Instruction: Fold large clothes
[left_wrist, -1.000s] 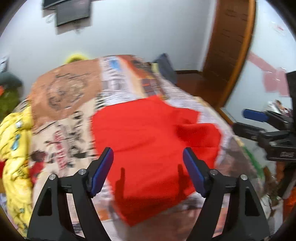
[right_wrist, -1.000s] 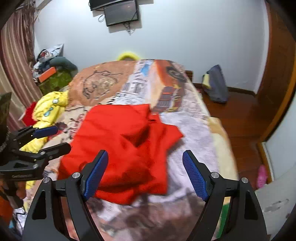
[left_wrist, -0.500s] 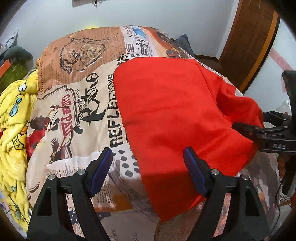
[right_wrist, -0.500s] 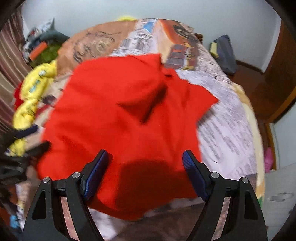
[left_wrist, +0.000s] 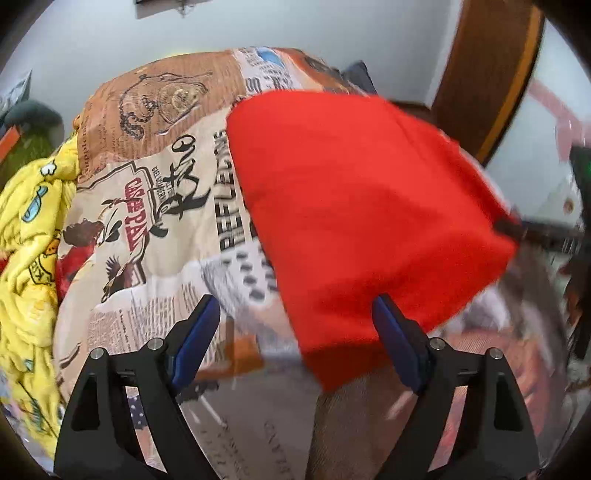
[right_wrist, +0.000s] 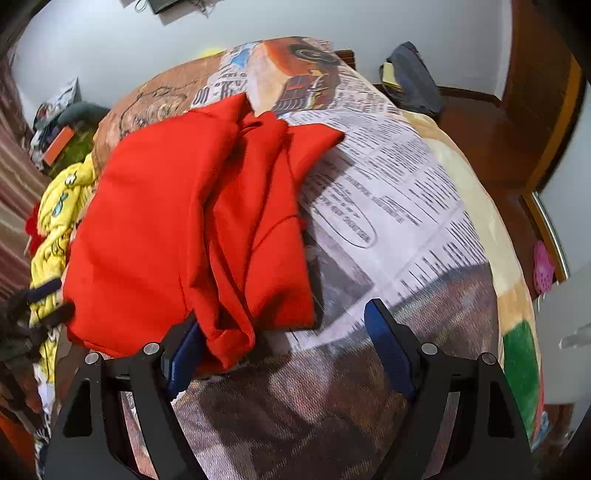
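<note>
While both claws hang low over the bed, look at the bottom of each frame first. In the left wrist view the left gripper has its jaws opening, wide apart, nothing pinched; the lower corner of the red garment sits between the blue pads, toward the right one. In the right wrist view the right gripper stands wide as well, gripping nothing, with a bunched red hem just beside its left pad.

So each claw has a near corner straight ahead, the left one slightly better centred, I'd say. The garment's long axis runs away from the claws, up the frame, toward the far wall.

It's soft, matte, knit-looking cloth: smooth and flat on the left view, creased and layered in ridges on the right. It lies on a plush newspaper-print blanket. A rumpled yellow blanket fills the left edge.
</note>
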